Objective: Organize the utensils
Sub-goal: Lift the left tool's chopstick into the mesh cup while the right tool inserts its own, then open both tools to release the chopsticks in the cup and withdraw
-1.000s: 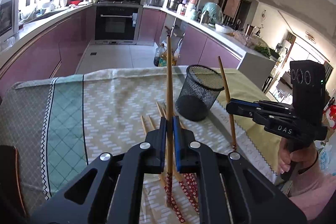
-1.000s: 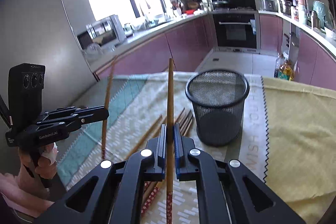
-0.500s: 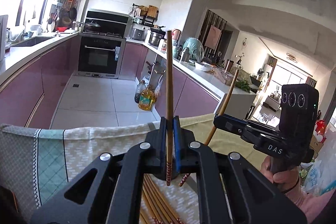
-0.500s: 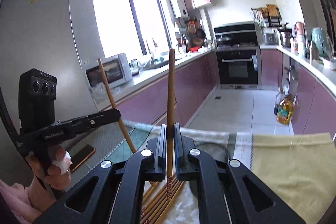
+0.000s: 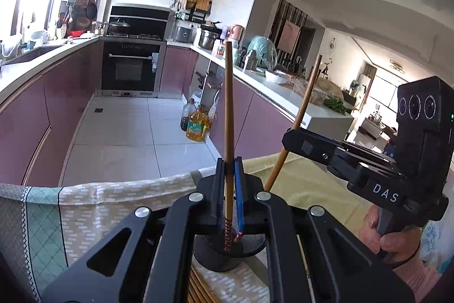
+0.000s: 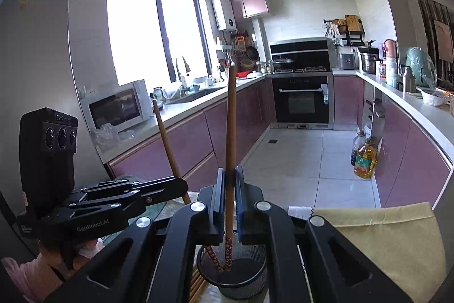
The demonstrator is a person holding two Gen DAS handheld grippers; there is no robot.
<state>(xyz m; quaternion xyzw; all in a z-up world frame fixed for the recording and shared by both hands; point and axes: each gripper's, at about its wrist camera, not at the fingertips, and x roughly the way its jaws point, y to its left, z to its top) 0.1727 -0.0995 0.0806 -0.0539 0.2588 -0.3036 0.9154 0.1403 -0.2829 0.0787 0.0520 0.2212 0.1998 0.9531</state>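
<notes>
In the left wrist view my left gripper (image 5: 229, 189) is shut on an upright wooden chopstick (image 5: 228, 110). Its red patterned end hangs over the mouth of the black mesh cup (image 5: 218, 254) just below. To the right, my right gripper (image 5: 290, 137) is shut on a second, leaning chopstick (image 5: 305, 104). In the right wrist view the right gripper (image 6: 229, 200) clamps its chopstick (image 6: 230, 132), and the left gripper (image 6: 180, 185) holds the other one (image 6: 166, 138). Both patterned ends dip inside the mesh cup (image 6: 255, 281).
Several loose chopsticks (image 5: 198, 288) lie on the patterned tablecloth (image 5: 85, 203) beside the cup. A yellow cloth (image 6: 383, 234) covers the table's right part. A hand (image 5: 394, 240) grips the right tool. Kitchen counters, an oven and oil bottles (image 5: 195, 124) stand beyond the table edge.
Both grippers have risen with their chopsticks and come over the mesh cup. The cup, once ahead on the table, now sits under the jaws with the patterned ends in its mouth.
</notes>
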